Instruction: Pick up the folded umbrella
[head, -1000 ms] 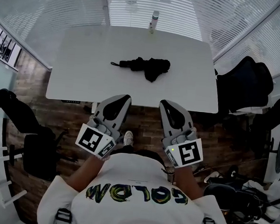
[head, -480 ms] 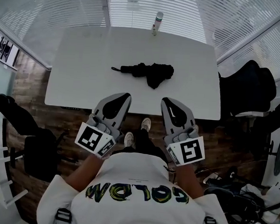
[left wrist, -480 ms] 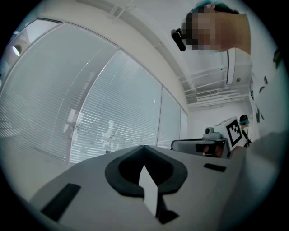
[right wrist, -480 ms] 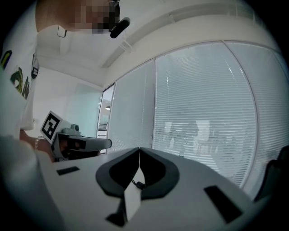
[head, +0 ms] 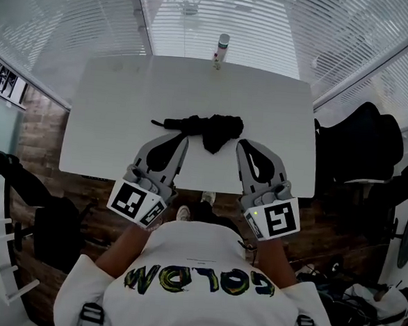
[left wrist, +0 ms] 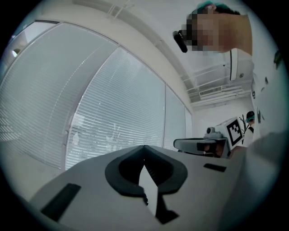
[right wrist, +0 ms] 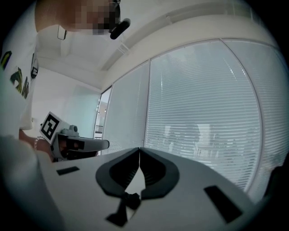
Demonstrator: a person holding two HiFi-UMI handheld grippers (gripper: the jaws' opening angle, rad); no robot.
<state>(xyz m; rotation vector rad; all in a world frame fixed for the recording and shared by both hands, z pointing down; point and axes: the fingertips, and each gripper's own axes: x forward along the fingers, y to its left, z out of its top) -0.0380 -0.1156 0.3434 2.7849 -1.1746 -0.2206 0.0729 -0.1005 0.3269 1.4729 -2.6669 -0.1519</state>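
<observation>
The folded black umbrella (head: 203, 127) lies across the middle of the white table (head: 109, 117), its handle end pointing left. My left gripper (head: 185, 140) is shut and empty, its tip just short of the umbrella's near side, left of its bunched fabric. My right gripper (head: 239, 144) is also shut and empty, its tip just right of that fabric. Both reach over the table's near edge. In the left gripper view the jaws of the left gripper (left wrist: 144, 147) meet and the umbrella is hidden. The right gripper view shows the right gripper (right wrist: 139, 149) the same way.
A bottle (head: 219, 49) stands at the table's far edge by the window blinds (head: 214, 13). A chair draped in black (head: 362, 138) is at the right, another dark chair (head: 28, 181) at the left. Clutter lies on the floor (head: 361, 302) at the lower right.
Both grippers have advanced together from short of the table's near edge to over it, close to the umbrella. Their jaws stayed shut.
</observation>
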